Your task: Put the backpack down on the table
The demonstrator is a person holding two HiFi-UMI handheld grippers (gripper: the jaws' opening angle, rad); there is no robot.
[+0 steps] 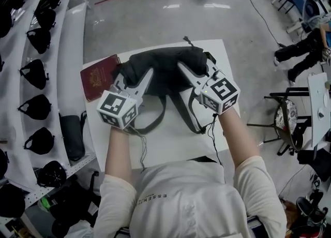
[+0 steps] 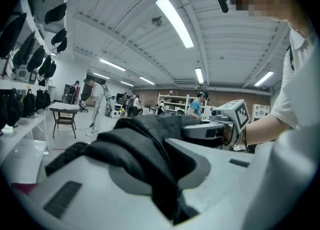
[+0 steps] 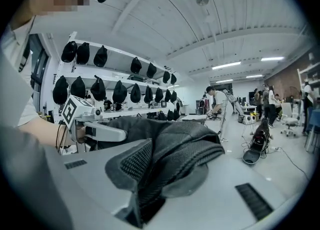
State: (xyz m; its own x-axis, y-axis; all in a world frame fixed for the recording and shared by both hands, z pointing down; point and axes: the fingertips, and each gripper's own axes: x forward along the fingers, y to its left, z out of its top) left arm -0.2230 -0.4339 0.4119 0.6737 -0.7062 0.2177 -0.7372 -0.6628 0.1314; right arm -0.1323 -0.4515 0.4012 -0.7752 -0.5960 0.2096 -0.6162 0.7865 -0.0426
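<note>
Backpack [image 1: 165, 65] on table [image 1: 170, 144] — left gripper [image 1: 150, 72] and right gripper [image 1: 181, 66] fingers [image 1: 135, 86] each pinch its fabric — shirt [image 1: 181, 201] print starts "ESSEN".

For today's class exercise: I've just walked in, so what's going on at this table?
A person stands at a white table with a two-jaw gripper in each hand. The left gripper and the right gripper are each shut on a fold of the black backpack, which looks to be down on the table's far half, straps trailing toward the person. A red booklet lies beside it.

Black backpack [image 1: 164, 69] slumped on white table [image 1: 170, 144], straps trailing.
</note>
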